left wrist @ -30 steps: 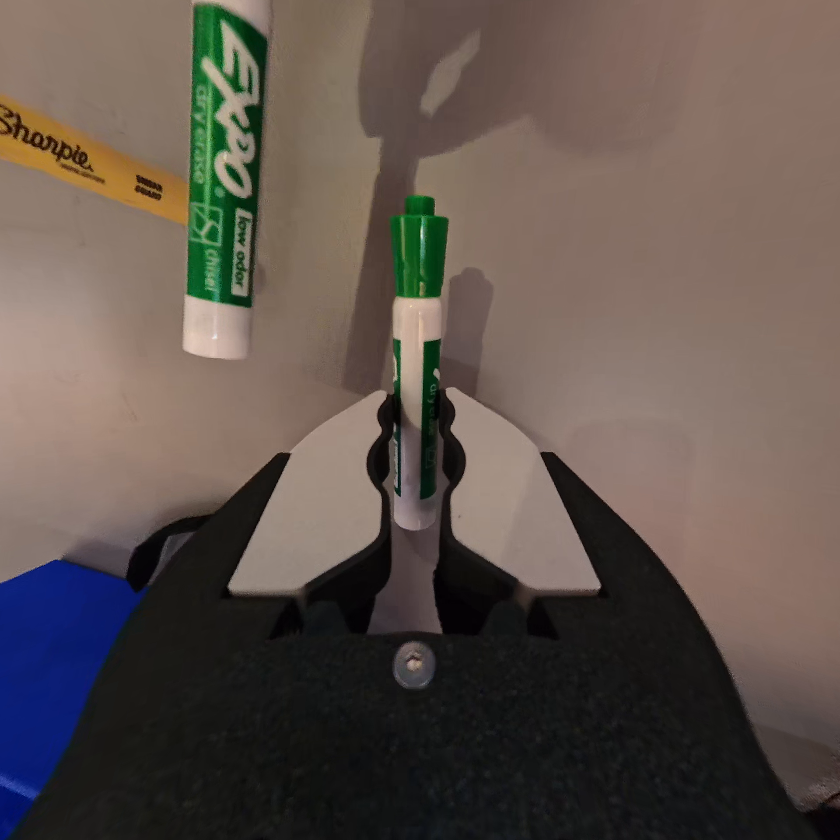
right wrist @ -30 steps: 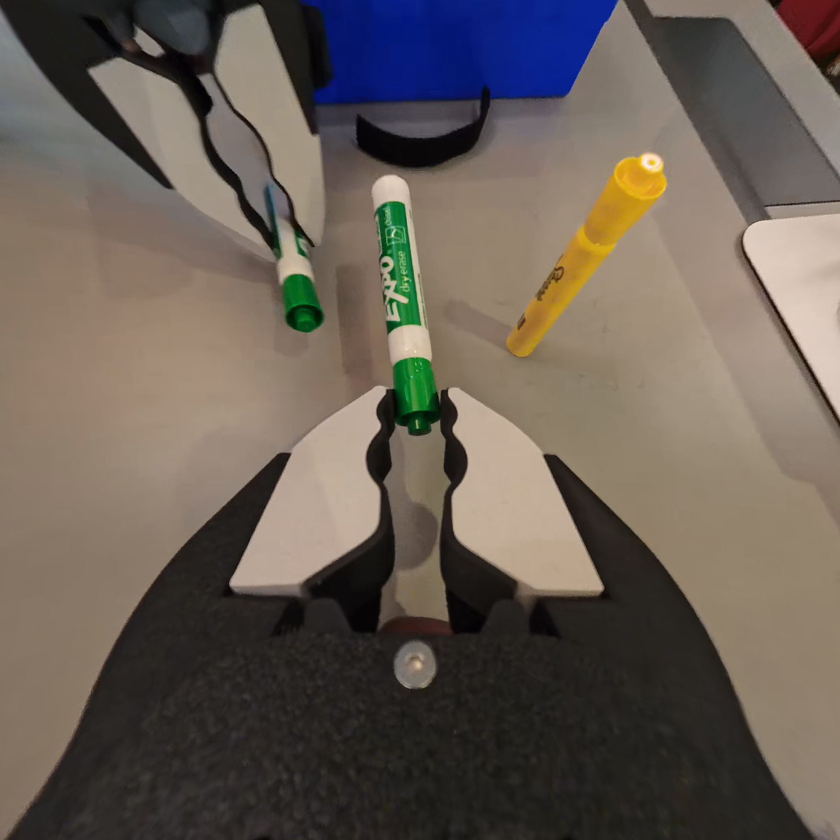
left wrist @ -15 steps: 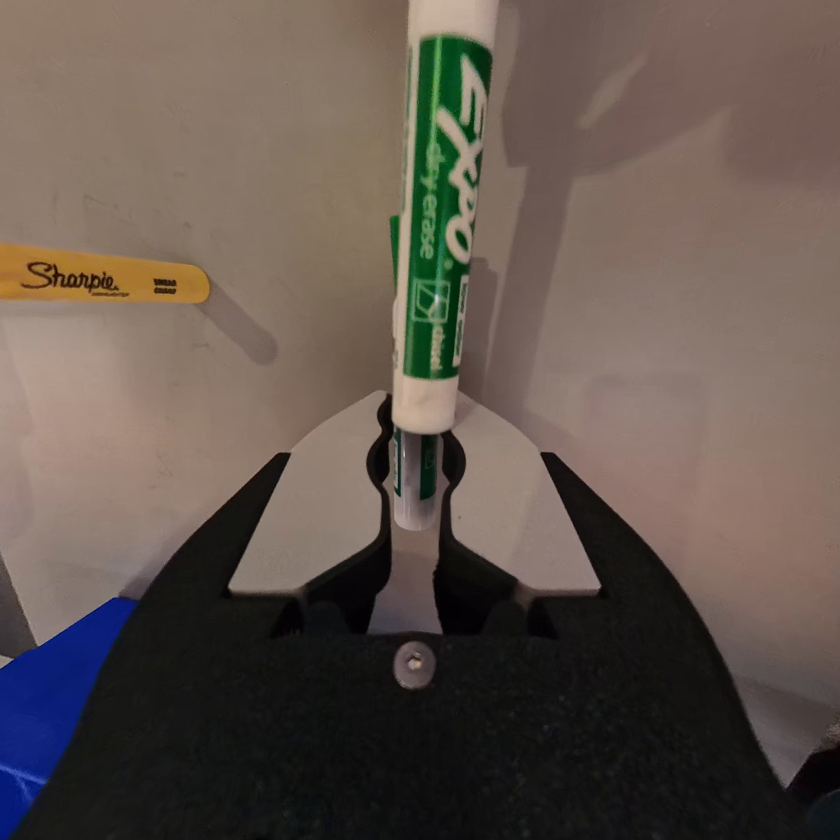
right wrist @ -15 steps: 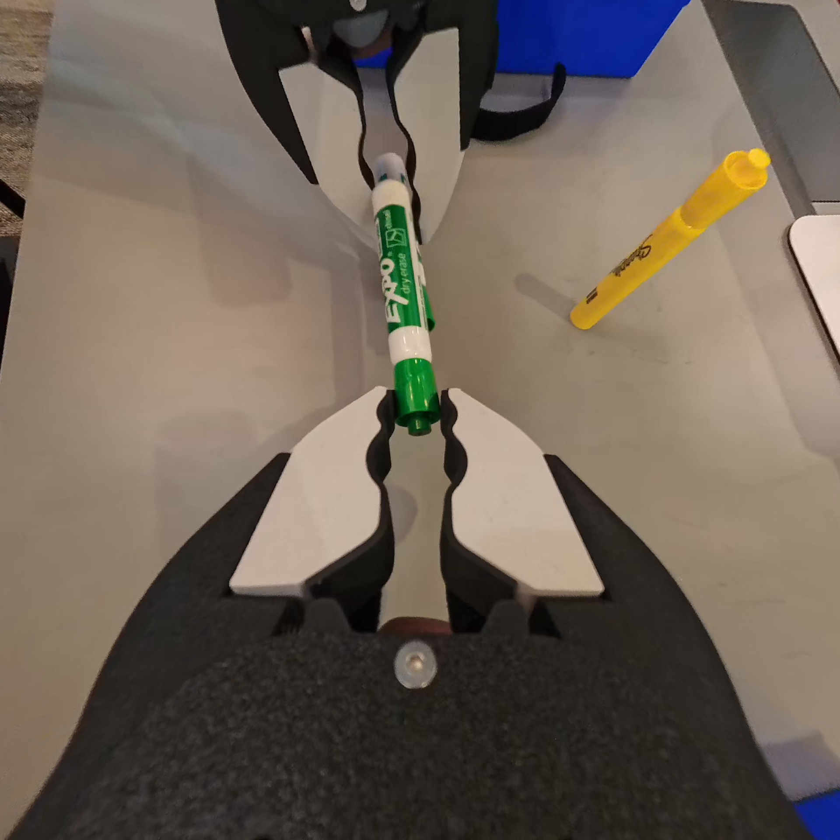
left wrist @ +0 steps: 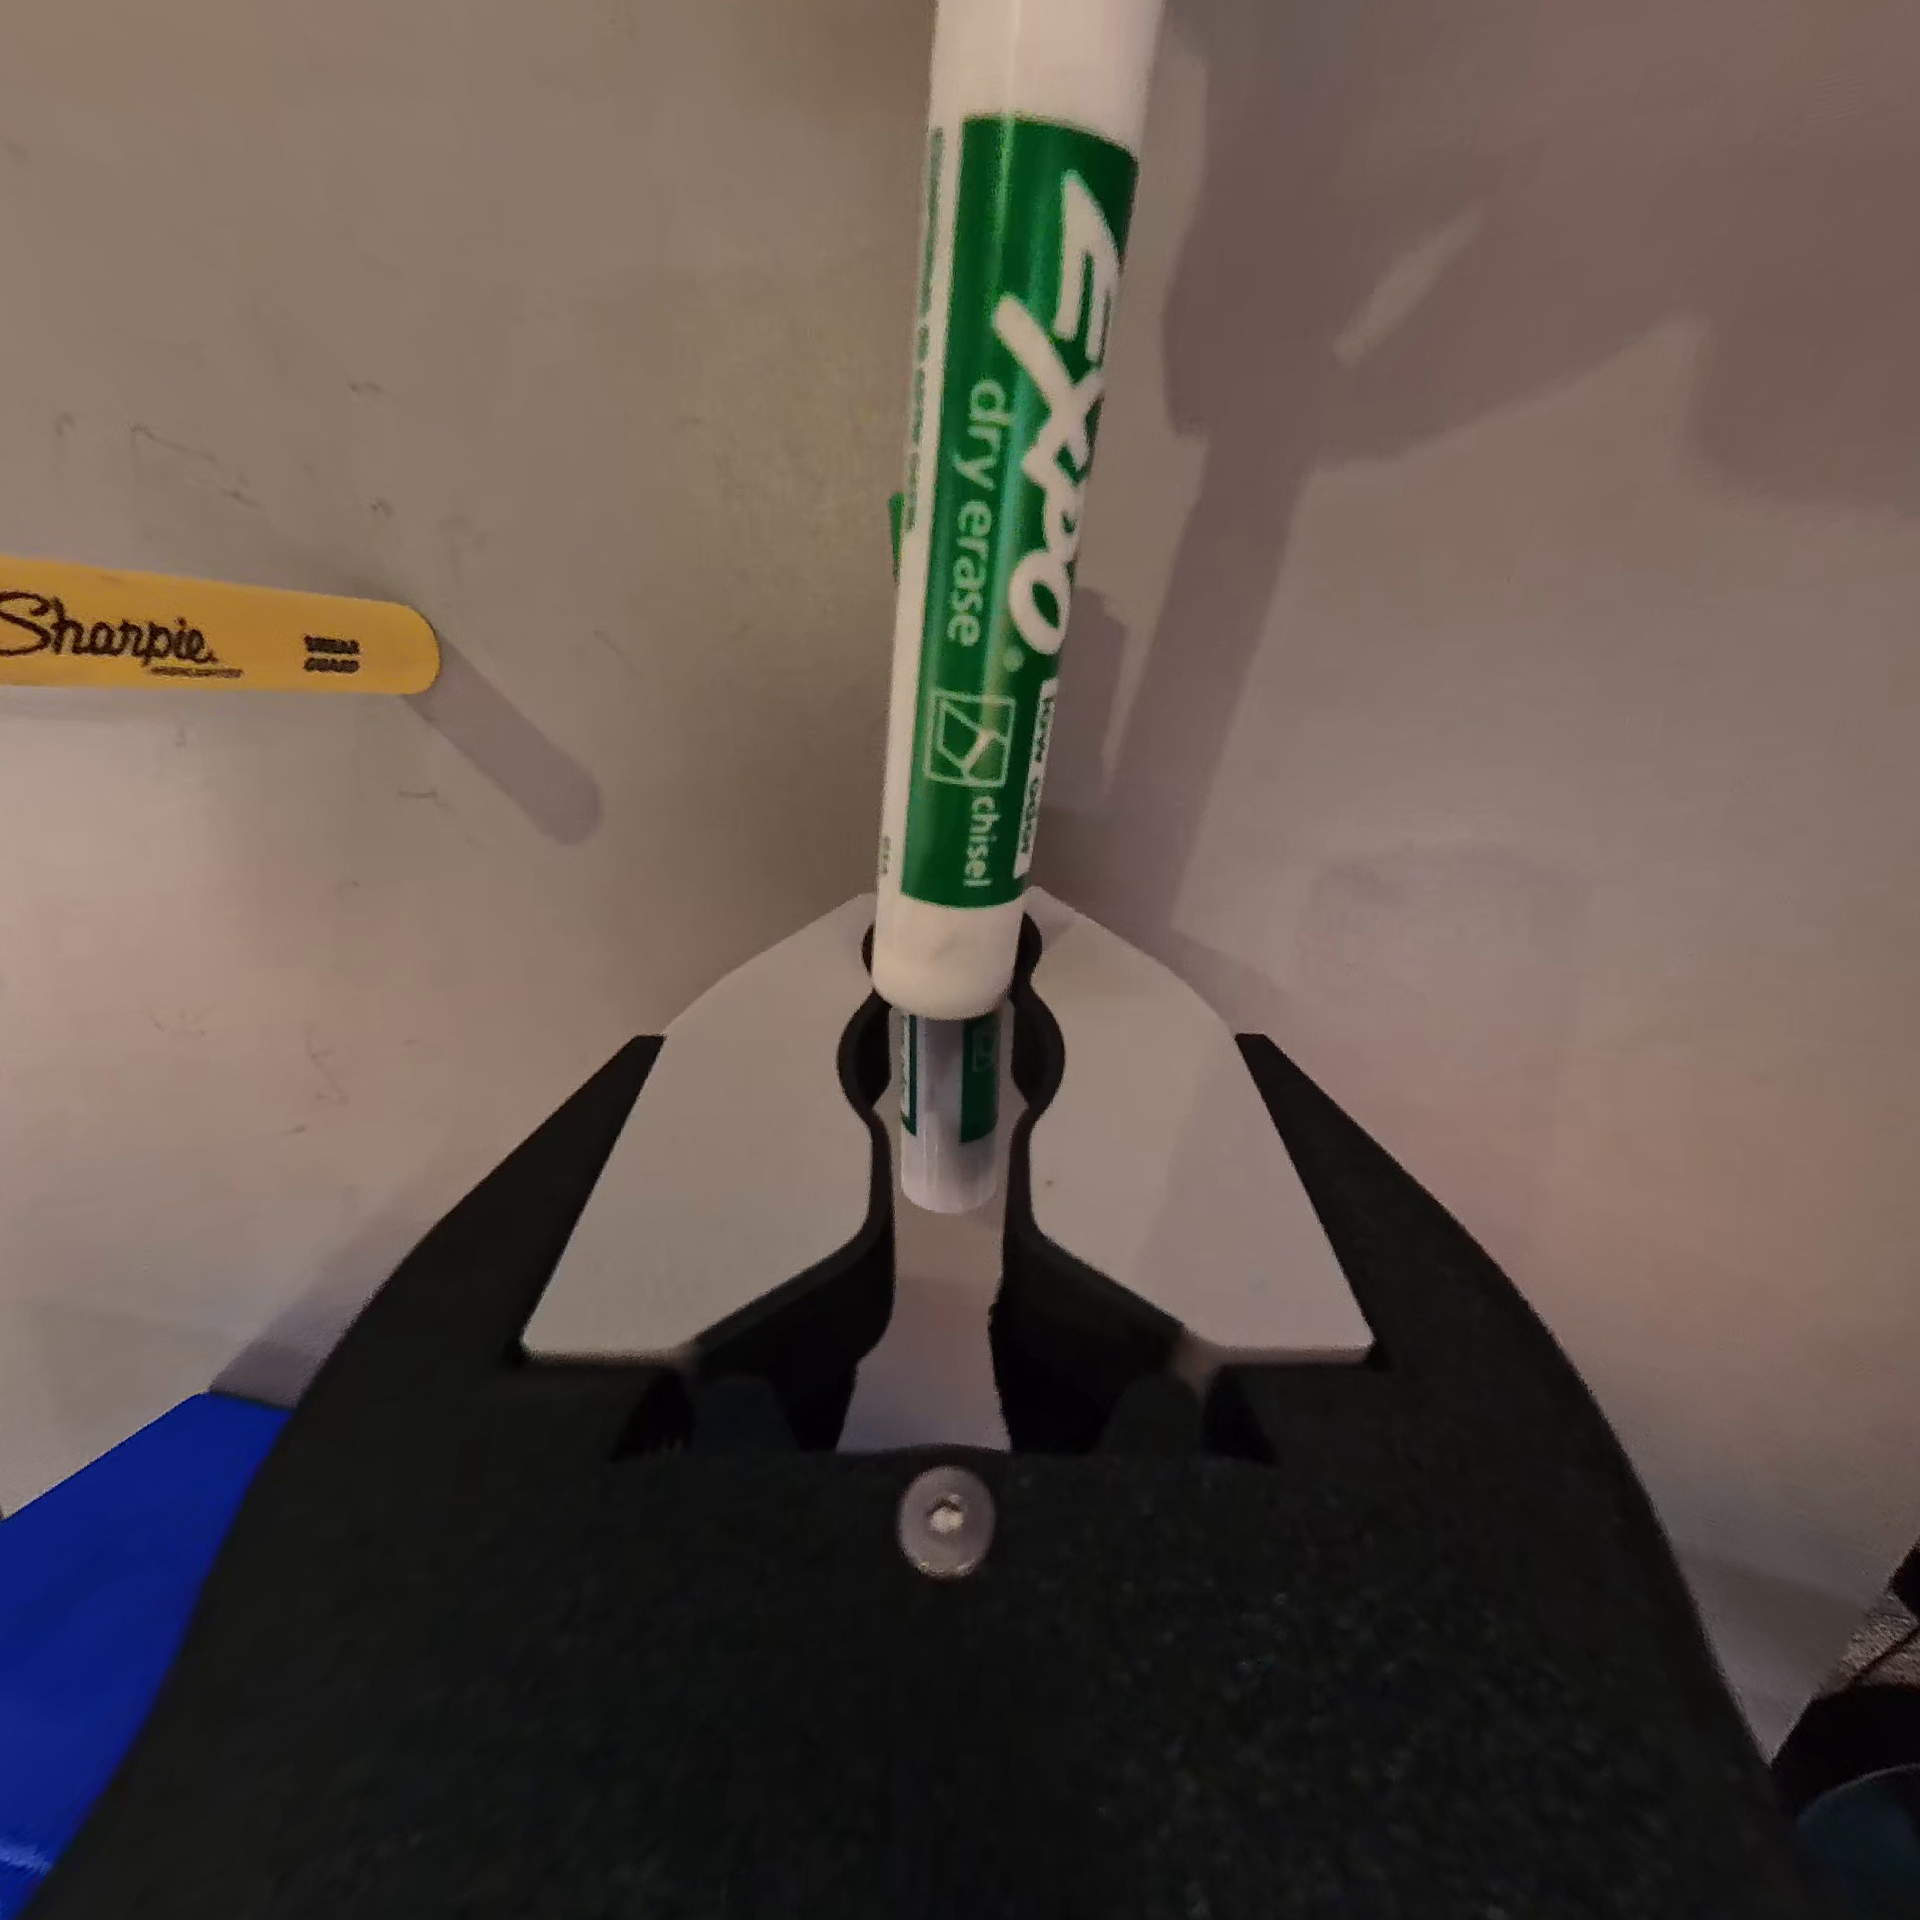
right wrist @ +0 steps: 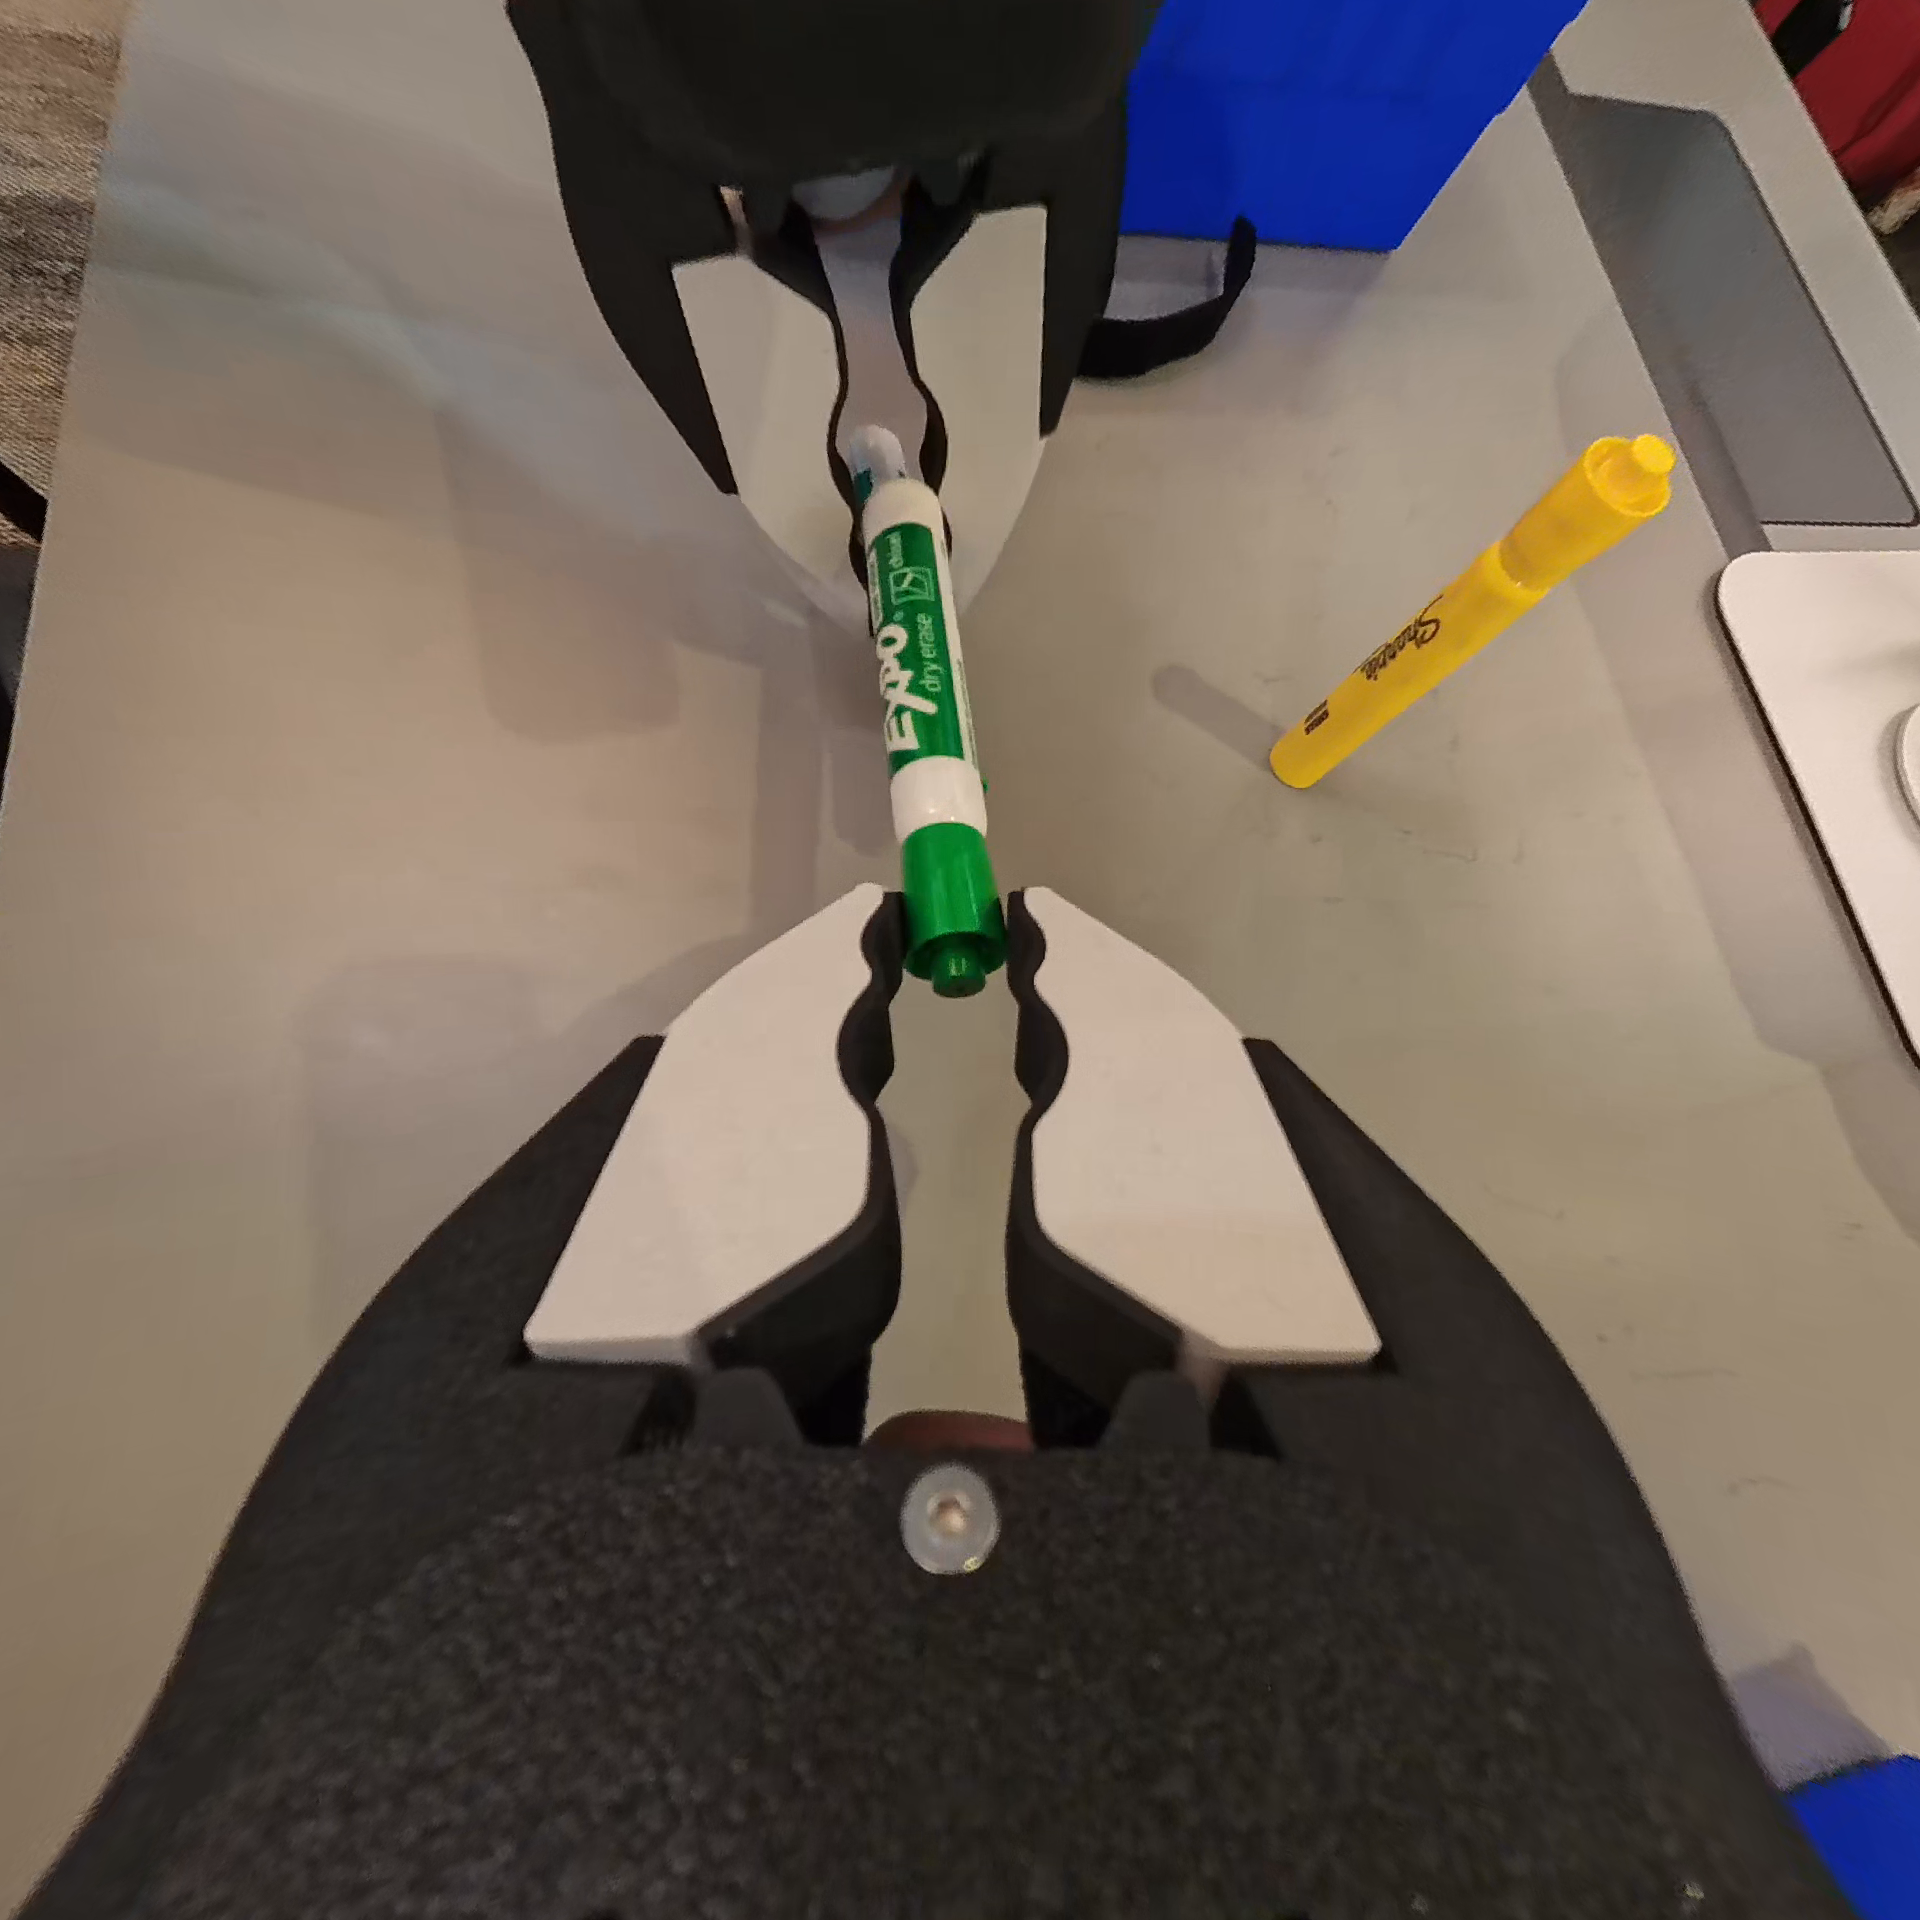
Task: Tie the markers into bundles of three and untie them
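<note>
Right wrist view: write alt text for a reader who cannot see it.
The right gripper grips a green marker by its cap, its far end meeting the facing left gripper, which holds a second marker. A yellow marker lies apart on the grey table, a black strap behind.

Soft indoor light leaves the left wrist view dim and the right one brighter. The yellow marker point(right wrist: 1470, 613) casts a faint shadow; wide-angle edges bow and blur slightly.
</note>
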A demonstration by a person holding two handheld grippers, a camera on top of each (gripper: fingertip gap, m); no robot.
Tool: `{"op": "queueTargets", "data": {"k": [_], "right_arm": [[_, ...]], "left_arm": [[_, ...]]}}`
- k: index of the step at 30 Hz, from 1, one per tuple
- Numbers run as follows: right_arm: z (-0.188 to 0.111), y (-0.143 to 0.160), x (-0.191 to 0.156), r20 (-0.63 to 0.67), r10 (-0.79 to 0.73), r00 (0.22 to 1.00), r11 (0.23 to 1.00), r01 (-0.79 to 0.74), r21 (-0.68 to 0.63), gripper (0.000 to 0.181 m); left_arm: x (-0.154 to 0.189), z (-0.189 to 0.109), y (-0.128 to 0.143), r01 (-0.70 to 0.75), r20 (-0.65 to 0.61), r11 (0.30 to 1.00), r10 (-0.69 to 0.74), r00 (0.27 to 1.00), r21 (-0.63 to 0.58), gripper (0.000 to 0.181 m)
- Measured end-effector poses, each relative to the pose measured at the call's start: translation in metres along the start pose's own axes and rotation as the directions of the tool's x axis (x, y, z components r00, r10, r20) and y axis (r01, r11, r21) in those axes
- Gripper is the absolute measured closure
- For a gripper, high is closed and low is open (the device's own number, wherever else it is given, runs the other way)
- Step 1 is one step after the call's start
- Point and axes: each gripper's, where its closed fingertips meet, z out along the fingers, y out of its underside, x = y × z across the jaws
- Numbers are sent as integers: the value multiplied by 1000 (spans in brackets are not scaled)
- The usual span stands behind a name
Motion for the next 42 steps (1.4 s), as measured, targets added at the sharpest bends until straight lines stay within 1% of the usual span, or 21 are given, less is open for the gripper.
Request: {"op": "queueTargets", "data": {"k": [8, 14, 18, 19, 21, 22, 24, 26, 28, 31, 33, 35, 37, 39, 42], "right_arm": [[-5, -6, -1, -8, 8, 1000, 998, -7, 63, 162], [0, -2, -4, 24, 30, 999, 997, -31, 69, 163], [-1, -4, -3, 53, 41, 998, 993, -47, 107, 162], [0, -2, -3, 41, 17, 999, 994, -21, 107, 162], [-2, -5, -6, -18, -98, 995, 986, 99, 138, 162], [-3, -4, -7, -38, -126, 991, 983, 130, 132, 162], [-4, -5, -9, -60, -153, 986, 978, 160, 137, 163], [-5, -7, -11, -63, -165, 984, 973, 173, 152, 163], [-4, -6, -11, -48, -160, 986, 975, 165, 150, 163], [-3, -3, -8, -14, -112, 994, 985, 113, 134, 163], [1, 5, -7, 21, -57, 998, 994, 55, 95, 163], [5, 11, -6, 30, -37, 999, 996, 34, 80, 163], [6, 9, -7, 24, -41, 999, 993, 38, 112, 163], [3, 1, -9, -1, -69, 998, 984, 68, 166, 163], [1, -1, -9, -43, -108, 993, 982, 114, 152, 162]], "left_arm": [[2, 4, -1, 8, -23, 1000, -8, 1000, -7, 164], [3, 7, 1, 2, -27, 1000, -3, 1000, -23, 164], [6, 9, 1, 1, -34, 1000, -2, 999, -15, 164], [6, 9, 0, 5, -41, 1000, -5, 999, -2, 164], [11, 7, -2, 22, -87, 999, -19, 996, 38, 164], [13, 6, -4, 31, -111, 998, -24, 994, 60, 164], [15, 4, -6, 46, -144, 995, -33, 989, 88, 164], [16, 4, -6, 49, -157, 995, -34, 987, 93, 164], [17, 5, -5, 39, -155, 996, -27, 988, 77, 164], [15, 7, -4, 19, -121, 998, -13, 993, 52, 164], [13, 6, -4, 17, -105, 999, -11, 994, 51, 164], [12, 3, -5, 30, -111, 997, -22, 994, 67, 164], [13, 2, -4, 29, -120, 998, -22, 993, 63, 164], [14, 4, 0, 13, -110, 999, -10, 994, 32, 164], [14, 8, 1, 6, -100, 1000, -4, 995, 19, 164]]}}
